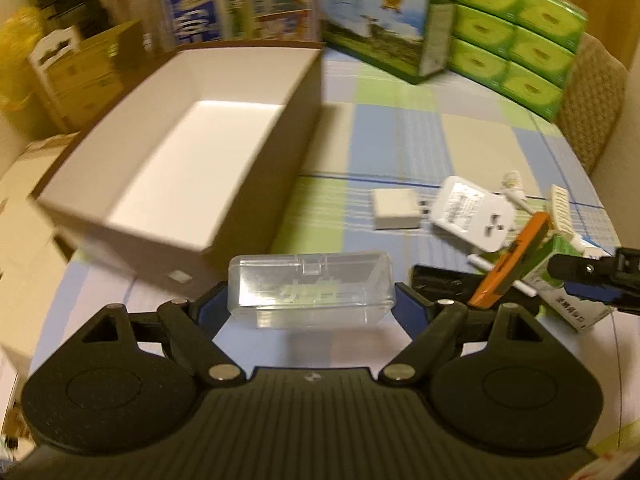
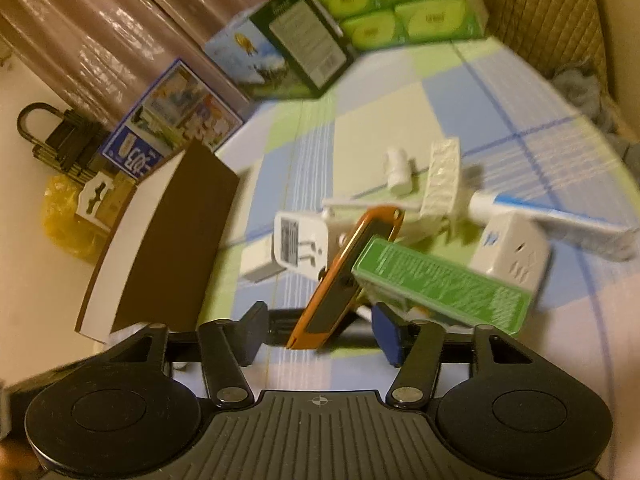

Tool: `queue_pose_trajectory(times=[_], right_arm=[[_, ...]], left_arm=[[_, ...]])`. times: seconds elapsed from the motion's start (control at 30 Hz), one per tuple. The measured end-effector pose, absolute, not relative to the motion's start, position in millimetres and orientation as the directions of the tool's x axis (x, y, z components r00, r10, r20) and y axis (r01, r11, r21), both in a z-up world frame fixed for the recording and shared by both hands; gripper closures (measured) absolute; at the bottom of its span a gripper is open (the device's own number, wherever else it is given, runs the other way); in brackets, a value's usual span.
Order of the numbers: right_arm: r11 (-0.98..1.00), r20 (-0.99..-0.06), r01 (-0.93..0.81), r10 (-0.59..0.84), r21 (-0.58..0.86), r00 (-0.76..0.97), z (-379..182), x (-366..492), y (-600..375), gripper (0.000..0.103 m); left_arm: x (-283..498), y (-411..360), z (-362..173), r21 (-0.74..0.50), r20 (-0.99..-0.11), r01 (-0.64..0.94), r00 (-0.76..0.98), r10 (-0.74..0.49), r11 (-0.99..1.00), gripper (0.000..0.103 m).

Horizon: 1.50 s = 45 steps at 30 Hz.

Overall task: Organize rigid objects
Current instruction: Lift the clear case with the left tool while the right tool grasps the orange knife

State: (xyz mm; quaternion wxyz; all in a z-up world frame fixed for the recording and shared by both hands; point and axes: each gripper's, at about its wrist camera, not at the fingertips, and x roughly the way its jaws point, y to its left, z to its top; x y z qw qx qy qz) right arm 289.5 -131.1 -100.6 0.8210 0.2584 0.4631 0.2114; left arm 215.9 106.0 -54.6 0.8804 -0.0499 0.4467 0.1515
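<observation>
Left tongs: tilted down over the near edge of the table, jaws spread wide and clamped on the two short ends of a clear plastic case, held off the surface just in front of the box.
Right tongs: angled down into the pile of small things; jaws about half open with an orange flat device standing tilted between them. Whether the pads press on it I cannot tell.
Box: open, brown outside, white inside, at the far left of the left tongs; nothing shows in it.
Pile: right of the box lie a white square adapter, a white plug adapter, a green carton, a white socket cube and a white comb-like piece, close together and partly overlapping.
Table: covered with a checked cloth of blue, green and cream.
Far edge: printed cartons and a stack of green tissue packs stand upright.
Room: curtains behind, cardboard boxes at left.
</observation>
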Motion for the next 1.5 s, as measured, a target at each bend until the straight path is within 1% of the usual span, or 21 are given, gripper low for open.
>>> queue_pose_trajectory(times=[0.23,0.47,0.67,0.73,0.83,1.0,1.27,1.5], right_arm=[[0.784,-0.667,-0.057,0.561,0.617,0.490,-121,309,-115,0.055],[0.813,-0.712,0.025,0.493,0.581,0.500,-138,319,-108,0.057],[0.784,-0.706,0.111,0.475,0.611,0.526,-153,325,-109,0.059],[0.772,-0.693,0.123,0.473,0.624,0.544,-157,325,-109,0.064],[0.752,-0.679,0.148,0.468,0.642,0.566,-159,324,-109,0.067],[0.748,-0.674,0.161,0.455,0.644,0.582,-154,317,-110,0.068],[0.765,-0.646,0.081,0.476,0.638,0.597,-119,299,-106,0.068],[0.810,-0.633,-0.104,0.523,0.577,0.571,-71,286,-66,0.068]], left_arm=[[188,135,-49,0.054,-0.794,-0.415,0.534,0.291,0.908,0.020],[176,160,-45,0.056,-0.792,-0.452,0.523,0.315,0.890,0.020],[175,177,-45,0.057,-0.791,-0.457,0.521,0.320,0.888,0.020],[175,182,-45,0.056,-0.793,-0.456,0.520,0.317,0.888,0.020],[174,188,-46,0.055,-0.795,-0.451,0.520,0.313,0.891,0.020],[172,198,-45,0.050,-0.794,-0.446,0.525,0.306,0.894,0.020],[164,210,-31,0.040,-0.782,-0.409,0.555,0.284,0.912,0.020],[160,223,-6,0.028,-0.750,-0.370,0.606,0.264,0.929,0.020]])
